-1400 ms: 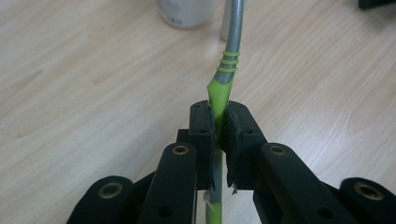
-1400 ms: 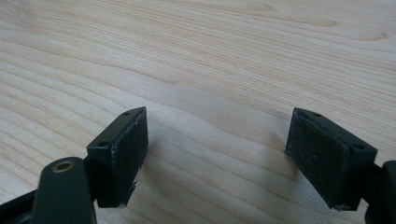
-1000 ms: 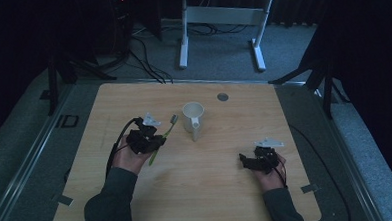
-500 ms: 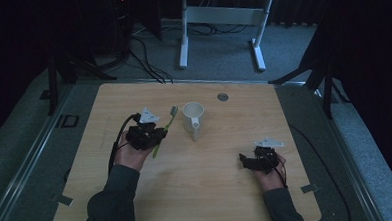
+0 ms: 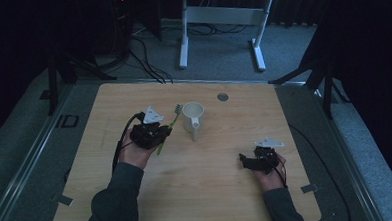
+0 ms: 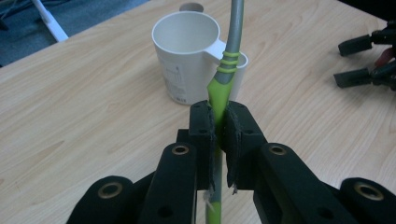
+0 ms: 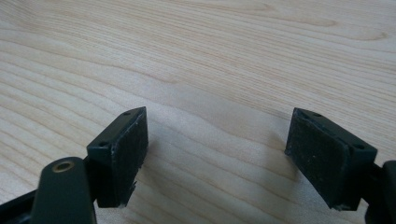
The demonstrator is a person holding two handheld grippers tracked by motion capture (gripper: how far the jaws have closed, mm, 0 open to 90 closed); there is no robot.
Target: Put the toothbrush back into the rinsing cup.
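Observation:
A green and grey toothbrush (image 6: 223, 81) is clamped between the pads of my left gripper (image 6: 218, 123), its handle running up past the white mug (image 6: 189, 56) just beyond. From above, the left gripper (image 5: 161, 134) holds the toothbrush (image 5: 170, 125) tilted, its bristled head up near the mug (image 5: 193, 119) at the table's middle. My right gripper (image 5: 245, 161) rests low on the table at the right, pointing left. Its jaws stand wide apart over bare wood (image 7: 215, 135) with nothing between them.
A round grey grommet (image 5: 223, 96) sits in the wooden table (image 5: 187, 191) near its far edge. A white desk frame (image 5: 220, 19) stands on the floor beyond. Cables trail at the far left. The right gripper's fingers (image 6: 359, 77) lie off to the side of the mug.
My left gripper has risen a little and carried the toothbrush closer to the mug, its head now higher and nearer the rim. The right hand has stayed put.

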